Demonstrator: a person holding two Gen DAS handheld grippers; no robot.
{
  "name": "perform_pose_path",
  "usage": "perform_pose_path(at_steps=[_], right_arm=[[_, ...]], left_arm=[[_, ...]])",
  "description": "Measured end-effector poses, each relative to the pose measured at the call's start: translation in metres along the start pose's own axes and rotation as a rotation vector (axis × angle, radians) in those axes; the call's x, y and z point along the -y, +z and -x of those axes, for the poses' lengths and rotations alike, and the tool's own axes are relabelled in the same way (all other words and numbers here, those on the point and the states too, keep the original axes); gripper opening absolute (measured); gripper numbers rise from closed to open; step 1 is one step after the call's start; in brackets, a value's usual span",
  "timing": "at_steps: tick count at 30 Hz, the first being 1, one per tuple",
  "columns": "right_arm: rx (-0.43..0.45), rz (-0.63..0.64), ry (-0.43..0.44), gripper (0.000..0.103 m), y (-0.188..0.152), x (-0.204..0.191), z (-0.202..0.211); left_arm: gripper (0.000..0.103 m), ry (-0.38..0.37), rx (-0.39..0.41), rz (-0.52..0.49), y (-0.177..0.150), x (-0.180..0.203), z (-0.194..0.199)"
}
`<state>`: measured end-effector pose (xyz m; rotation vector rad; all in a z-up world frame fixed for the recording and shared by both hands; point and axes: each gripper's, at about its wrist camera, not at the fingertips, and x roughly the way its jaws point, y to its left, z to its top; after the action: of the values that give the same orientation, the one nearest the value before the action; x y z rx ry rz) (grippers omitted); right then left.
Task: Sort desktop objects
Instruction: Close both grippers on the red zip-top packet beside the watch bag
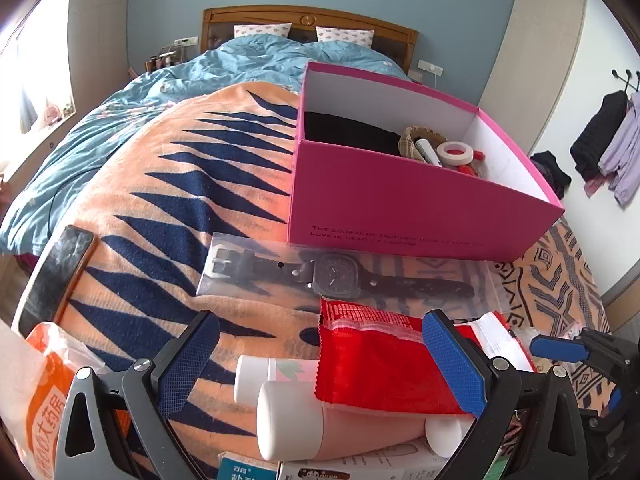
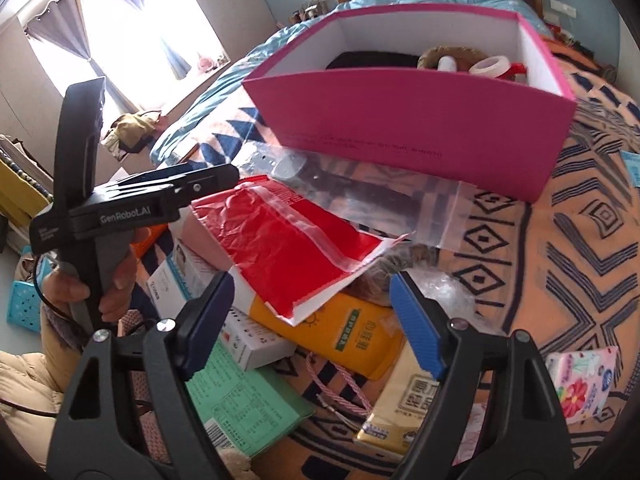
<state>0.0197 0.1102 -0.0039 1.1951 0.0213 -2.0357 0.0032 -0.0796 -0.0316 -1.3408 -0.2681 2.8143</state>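
Observation:
A pink box (image 1: 400, 208) stands on the patterned blanket; it holds black cloth, a marker and a tape roll (image 1: 454, 153). In front of it lies a black watch in a clear bag (image 1: 336, 274). A red zip bag (image 1: 380, 364) lies on pink bottles (image 1: 320, 424). My left gripper (image 1: 320, 364) is open and empty, its fingers either side of the red bag and bottles. My right gripper (image 2: 310, 324) is open and empty above a yellow box (image 2: 340, 332) and the red bag (image 2: 296, 252). The pink box (image 2: 420, 120) lies beyond.
A phone (image 1: 56, 276) lies at the blanket's left edge beside an orange pharmacy bag (image 1: 44, 396). A green box (image 2: 248, 404), white cartons, a pink cord (image 2: 340, 392), a tissue pack (image 2: 584, 380) and a yellow packet (image 2: 404, 404) crowd the near blanket. The left gripper's body (image 2: 120, 208) stands at left.

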Motion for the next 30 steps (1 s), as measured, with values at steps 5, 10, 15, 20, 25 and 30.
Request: perform_pose_path(at_steps=[5,10,15,20,25,30], right_arm=[[-0.037,-0.036,0.014,0.08,0.005,0.006,-0.012],[-0.086,-0.081,0.047,0.067,0.006,0.015,-0.022],[-0.109,-0.122,0.075,0.053,0.008,0.025,-0.029],[-0.111,-0.111,0.078,0.041,0.008,0.026,-0.031],[-0.097,-0.109,0.061,0.034,0.009,0.028,-0.026],[-0.048,-0.148,0.057,0.053,0.01,0.033,-0.022]], left_arm=[[0.103,-0.006,-0.038,-0.014,0.003,0.002,-0.011],[0.103,-0.019,-0.08,-0.041,0.001,0.008,-0.021],[0.102,-0.052,-0.113,-0.046,0.0,0.01,-0.028],[0.088,-0.084,-0.159,-0.061,-0.003,0.014,-0.036],[0.087,-0.073,-0.144,-0.068,-0.002,0.017,-0.033],[0.089,-0.006,-0.135,-0.069,0.0,0.017,-0.033]])
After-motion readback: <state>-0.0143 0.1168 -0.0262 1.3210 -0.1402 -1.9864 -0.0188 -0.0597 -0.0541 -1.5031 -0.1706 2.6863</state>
